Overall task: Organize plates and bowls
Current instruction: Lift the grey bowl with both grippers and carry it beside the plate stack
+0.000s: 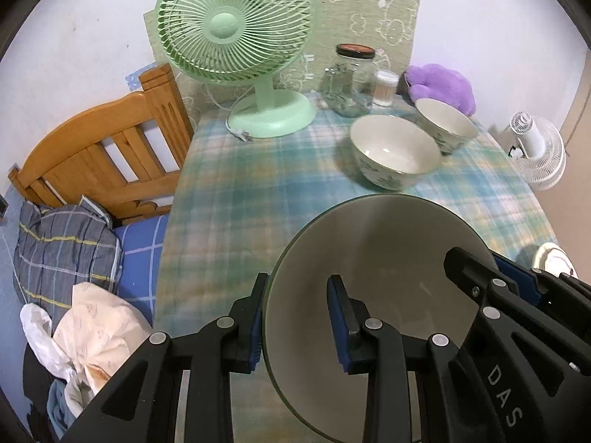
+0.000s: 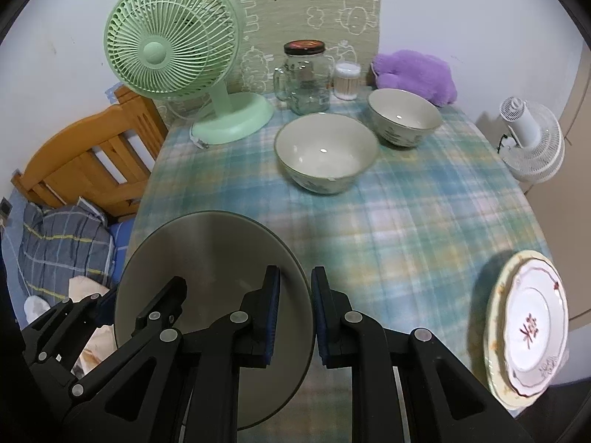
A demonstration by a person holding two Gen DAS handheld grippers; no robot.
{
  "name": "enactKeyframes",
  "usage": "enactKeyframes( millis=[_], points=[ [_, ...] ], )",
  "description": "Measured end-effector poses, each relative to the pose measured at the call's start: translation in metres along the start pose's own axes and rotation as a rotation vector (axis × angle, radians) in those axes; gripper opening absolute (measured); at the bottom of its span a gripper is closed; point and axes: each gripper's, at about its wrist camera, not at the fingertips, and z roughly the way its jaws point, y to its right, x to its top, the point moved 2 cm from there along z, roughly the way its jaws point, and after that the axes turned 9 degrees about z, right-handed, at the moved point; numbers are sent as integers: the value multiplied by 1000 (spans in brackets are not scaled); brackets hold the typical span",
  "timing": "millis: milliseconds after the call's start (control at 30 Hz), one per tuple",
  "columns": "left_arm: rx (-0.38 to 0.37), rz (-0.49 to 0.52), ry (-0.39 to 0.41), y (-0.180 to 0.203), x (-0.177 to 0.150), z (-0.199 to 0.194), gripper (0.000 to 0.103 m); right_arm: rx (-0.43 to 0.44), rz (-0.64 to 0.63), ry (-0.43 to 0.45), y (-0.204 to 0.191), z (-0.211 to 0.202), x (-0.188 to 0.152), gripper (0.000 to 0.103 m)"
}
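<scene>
Tablecloth (image 2: pixel 424 221) in blue-green plaid spreads under everything you see. At ten o'clock on it stands your green desk fan (image 2: pixel 173 37). Nearest you, the grey plate (image 2: pixel 207 254) is lifted off the cloth and tilted, gripped from both sides: your left gripper (image 1: pixel 301 323) pinches its left rim, your right gripper (image 2: pixel 295 313) pinches its right rim, each pair of blue pads closed on the edge. At four o'clock, a stack of patterned plates (image 2: pixel 532 328) sits near the table's edge. Two floral bowls rest past the middle, the nearer bowl (image 2: pixel 327 151) at twelve, the farther bowl (image 2: pixel 404 116) at one. Behind them stands a lidded glass jar (image 2: pixel 304 77).
</scene>
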Motion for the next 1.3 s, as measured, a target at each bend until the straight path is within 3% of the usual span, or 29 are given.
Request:
enactKeyframes(
  millis=[600, 1067, 1300],
  points=[
    [-25, -7, -80, 104, -30, 0, 30, -20, -38, -77, 103, -17, -29, 21],
    [-42, -50, -198, 145, -55, 23, 30, -29, -70, -191, 150, 7, -49, 21],
    [4, -39, -186, 152, -54, 23, 30, -26, -87, -206, 157, 18, -51, 21]
  ],
)
